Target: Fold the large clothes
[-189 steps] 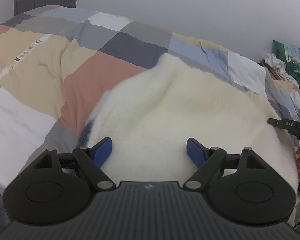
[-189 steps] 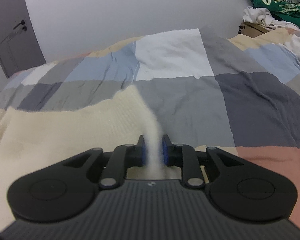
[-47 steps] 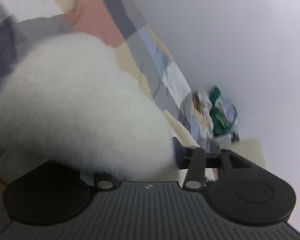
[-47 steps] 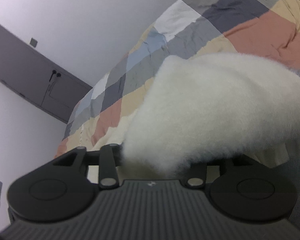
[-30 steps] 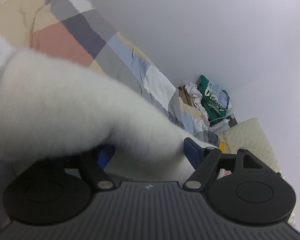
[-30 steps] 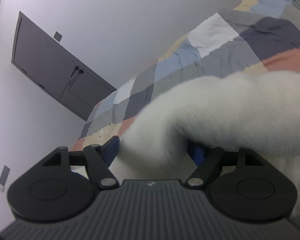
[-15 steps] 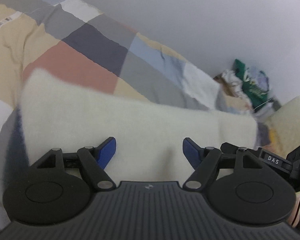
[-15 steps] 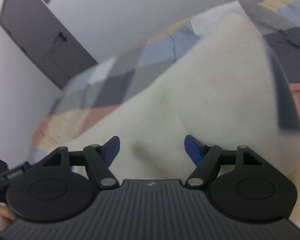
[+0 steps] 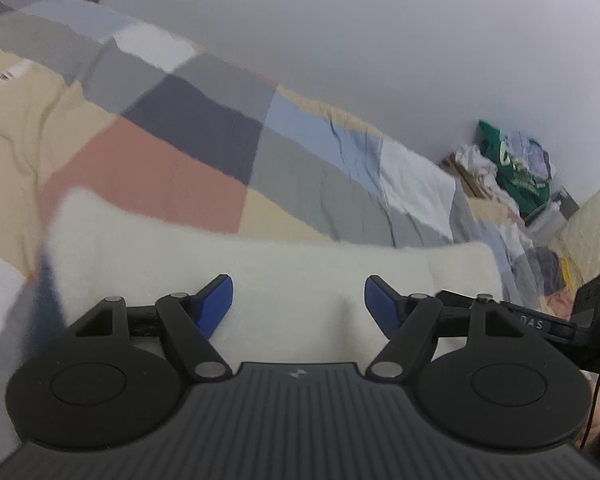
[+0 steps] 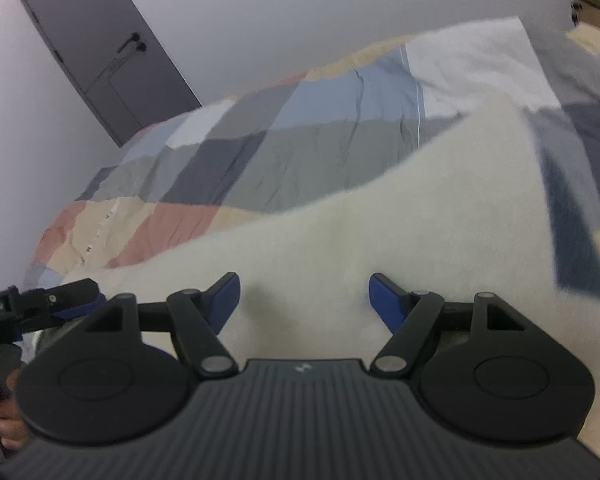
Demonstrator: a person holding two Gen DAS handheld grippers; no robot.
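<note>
**Fleece lying flat, both tongs spread above it**

Patchwork bedding (image 9: 188, 184) is filling the space ahead of both tongs, running up to a pale wall, with a grey door (image 10: 100, 52) showing beyond the right one. Lying across the quilt, directly under and ahead of the fingertips, is the cream fleece garment (image 9: 260, 264), forming a long band with a straight far edge. A pile of clutter (image 9: 512, 164) is sitting far off past the left tong's right side.

The left gripper (image 9: 298, 300) is hovering with its blue pads wide apart, gripping nothing. The right gripper (image 10: 304, 298) is likewise splayed and empty, just beside its partner. Both are tilting slightly downward over the near edge.

Judging the next fold: each tong is probably best pinching a matching corner, lifting evenly, keeping edges aligned.
</note>
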